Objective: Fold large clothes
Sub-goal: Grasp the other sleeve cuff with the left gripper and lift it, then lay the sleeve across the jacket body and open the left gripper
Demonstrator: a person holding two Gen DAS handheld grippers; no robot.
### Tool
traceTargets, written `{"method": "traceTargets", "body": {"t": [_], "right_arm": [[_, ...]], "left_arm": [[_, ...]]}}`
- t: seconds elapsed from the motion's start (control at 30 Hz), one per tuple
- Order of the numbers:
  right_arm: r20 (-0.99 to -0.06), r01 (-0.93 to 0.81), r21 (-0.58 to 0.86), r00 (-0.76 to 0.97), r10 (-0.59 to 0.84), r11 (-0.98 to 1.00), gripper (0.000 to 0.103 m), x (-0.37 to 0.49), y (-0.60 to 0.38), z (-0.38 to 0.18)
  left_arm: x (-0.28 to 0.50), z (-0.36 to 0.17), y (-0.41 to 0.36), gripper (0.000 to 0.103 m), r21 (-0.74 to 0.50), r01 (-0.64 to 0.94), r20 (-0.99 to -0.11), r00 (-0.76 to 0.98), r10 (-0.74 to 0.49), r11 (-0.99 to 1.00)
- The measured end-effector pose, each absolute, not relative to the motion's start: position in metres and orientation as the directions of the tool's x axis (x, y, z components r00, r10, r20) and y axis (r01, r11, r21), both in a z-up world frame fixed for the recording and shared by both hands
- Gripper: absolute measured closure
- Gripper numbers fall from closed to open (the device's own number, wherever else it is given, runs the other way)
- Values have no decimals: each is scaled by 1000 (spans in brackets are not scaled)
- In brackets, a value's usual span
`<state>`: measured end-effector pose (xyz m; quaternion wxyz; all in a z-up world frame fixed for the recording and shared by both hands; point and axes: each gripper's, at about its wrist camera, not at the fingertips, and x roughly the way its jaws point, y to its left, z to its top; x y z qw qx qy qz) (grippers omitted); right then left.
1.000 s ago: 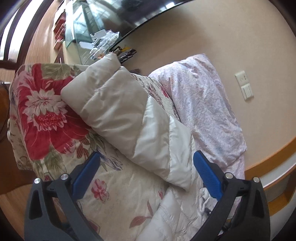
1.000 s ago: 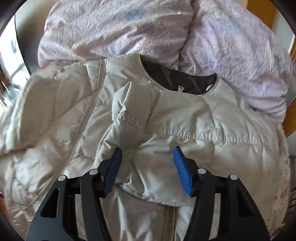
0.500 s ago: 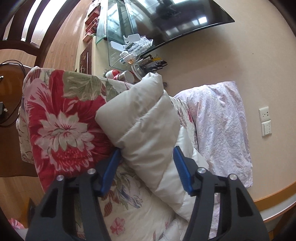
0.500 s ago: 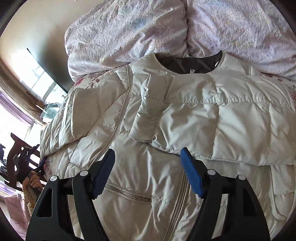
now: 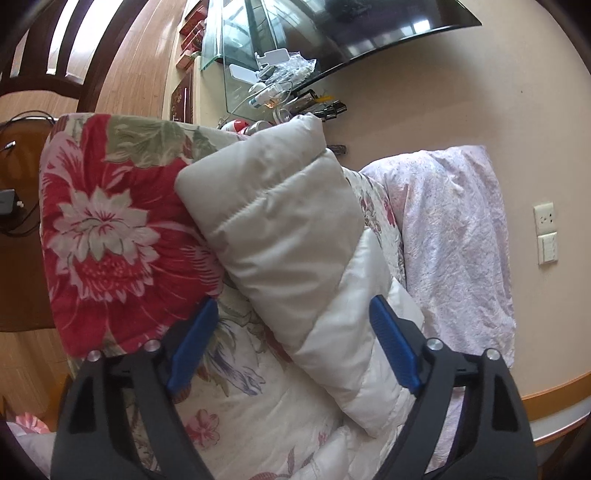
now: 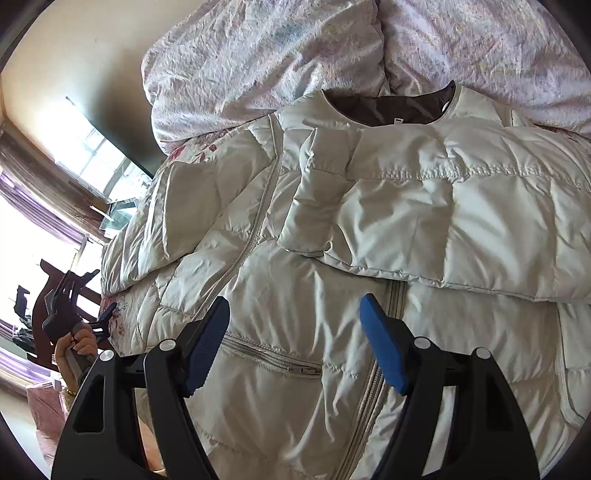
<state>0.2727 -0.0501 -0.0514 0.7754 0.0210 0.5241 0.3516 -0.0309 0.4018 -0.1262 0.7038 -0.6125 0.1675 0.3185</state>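
Jacket (image 6: pixel 314 295): is being laid zip-up on the bed, under the right gripper (image 6: pixel 295 343).
Sleeve (image 5: pixel 288 236): is running forward-left between the left gripper's (image 5: pixel 291 339) fingers.
Fingers: both pairs are being kept released, empty.

From my remote feed: a red-and-cream floral quilt (image 5: pixel 110 229) covers the bed, with a crumpled pale lilac duvet (image 5: pixel 458 236) heaped against the beige wall. A wall socket and switch (image 5: pixel 546 232) sit beside it. Clutter crowds a glass shelf (image 5: pixel 236 55) beneath a dark television (image 5: pixel 369 26); a dark wooden chair (image 6: pixel 48 295) stands by the bright window.
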Motion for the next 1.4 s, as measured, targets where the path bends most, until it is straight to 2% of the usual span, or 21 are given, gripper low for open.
{"method": "traceTargets", "body": {"t": [0.07,0.13,0.17,0.2,0.3,0.53,0.6,0.7,0.8,0.9,1.03,1.2,1.4], "right_arm": [[-798,-523,403,200,568,751,29,273,-51,-54],[-800,-517,405,199,567,754,29,274,-53,-57],[-801,-513,408,196,566,755,29,275,-54,-58],[-803,-508,410,194,564,758,29,276,-56,-60],[-805,-498,407,199,558,765,29,278,-62,-61],[-793,-499,405,224,566,766,29,280,-72,-56],[-792,-498,405,228,566,767,29,280,-77,-56],[-793,-492,403,233,562,772,28,281,-91,-56],[-792,-482,380,272,547,790,28,282,-108,-51],[-781,-459,363,325,533,811,25,286,-128,-45],[-767,-420,364,372,523,832,24,291,-153,-41],[-760,-376,371,403,510,849,24,294,-180,-44],[-755,-338,370,433,492,865,24,294,-206,-46]], "left_arm": [[-18,-126,405,16,-754,-654,-628,747,220,66],[-10,-127,411,22,-757,-648,-621,752,221,80],[-9,-128,413,30,-752,-654,-624,746,233,79],[-10,-130,416,44,-750,-658,-629,741,235,70],[-21,-139,424,60,-777,-630,-609,760,225,25],[-33,-140,439,69,-762,-647,-617,728,297,4],[-32,-140,444,82,-745,-666,-633,716,295,19],[-29,-129,448,93,-724,-686,-642,708,294,69],[-22,-94,441,94,-703,-692,-620,710,334,166],[-7,-43,421,94,-688,-662,-557,744,370,296],[27,19,375,94,-684,-551,-443,835,326,479],[87,61,284,93,-647,-331,-342,931,127,687],[164,50,174,93,-603,-88,-363,915,-175,793]]}}
